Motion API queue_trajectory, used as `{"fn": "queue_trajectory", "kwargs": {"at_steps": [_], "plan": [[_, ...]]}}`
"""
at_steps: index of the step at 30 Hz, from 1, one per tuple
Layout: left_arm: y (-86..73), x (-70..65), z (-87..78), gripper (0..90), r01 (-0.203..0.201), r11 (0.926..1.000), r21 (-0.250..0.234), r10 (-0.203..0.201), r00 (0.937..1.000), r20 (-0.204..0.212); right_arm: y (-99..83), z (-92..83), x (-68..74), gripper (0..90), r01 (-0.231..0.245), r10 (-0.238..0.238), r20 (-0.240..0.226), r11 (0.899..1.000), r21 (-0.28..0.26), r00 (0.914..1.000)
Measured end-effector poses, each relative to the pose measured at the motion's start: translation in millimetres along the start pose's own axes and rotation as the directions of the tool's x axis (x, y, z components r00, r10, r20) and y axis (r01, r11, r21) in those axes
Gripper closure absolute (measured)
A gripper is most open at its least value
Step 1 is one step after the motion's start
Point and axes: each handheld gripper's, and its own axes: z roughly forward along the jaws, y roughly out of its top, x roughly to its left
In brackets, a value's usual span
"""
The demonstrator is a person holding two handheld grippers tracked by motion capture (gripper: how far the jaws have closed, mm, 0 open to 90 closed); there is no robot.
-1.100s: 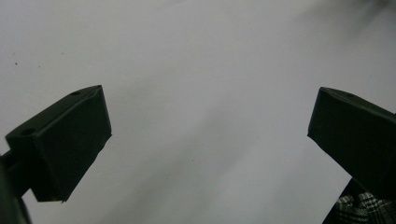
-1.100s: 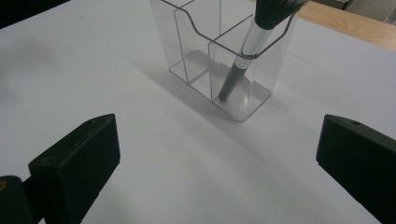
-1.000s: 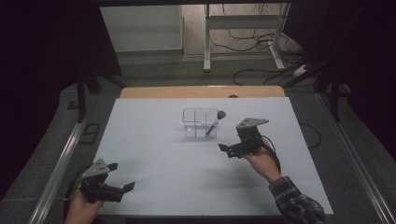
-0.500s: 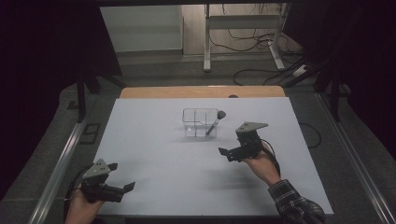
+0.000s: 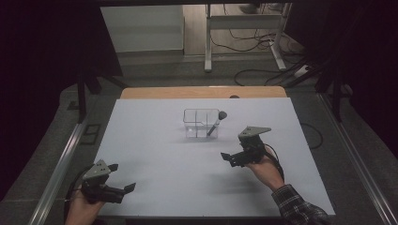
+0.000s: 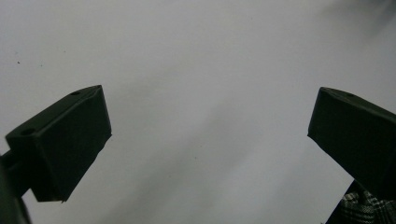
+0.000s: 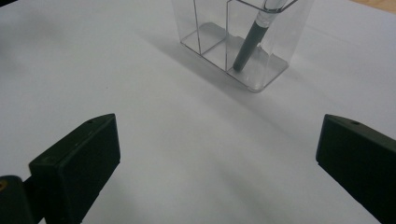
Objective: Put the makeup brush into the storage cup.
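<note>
Work in hand: a dark brush (image 7: 250, 42) standing in a clear divided holder (image 7: 243, 44), with the right gripper (image 5: 238, 157) facing it.
Right gripper: jaws spread wide with nothing between them; they hang just above the white worktop (image 5: 164, 154), well short of the holder.
Left gripper: the left gripper (image 5: 119, 192) sits low at the near edge of the worktop, jaws also wide apart and holding nothing; in its own view bare white surface lies between the jaws.
Where the brush is: ahead of the right jaws and a little towards the right-hand one, in the holder's end compartment. Its handle foot rests on the holder floor and the shaft leans away from the jaws, the head sticking out above the rim.
Holder: thin clear walls and inner dividers; the other compartments look empty. It stands free on the worktop.
How the brush should handle: probably light and stiff along the handle, with a smooth round shaft that could roll or slip between flat jaws. The head looks soft, so it is a poor place to pinch.
Where to take hold: on the upper handle just below the head, above the rim, jaws closing across the shaft.
Risk: the holder looks light and could tip or slide if the jaws knock a wall, or if the brush is dragged sideways instead of lifted along its lean.
</note>
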Motion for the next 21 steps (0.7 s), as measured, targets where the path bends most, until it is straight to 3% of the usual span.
{"fn": "queue_trajectory", "kwargs": {"at_steps": [21], "plan": [[0.2, -0.6, 0.2, 0.0, -0.004, 1.0000, 0.004, 0.004, 1.0000, 0.001, -24.3, -16.5, 11.5, 0.0, -0.012, 0.012, -0.018, 1.000, 0.018, 0.9998]]}}
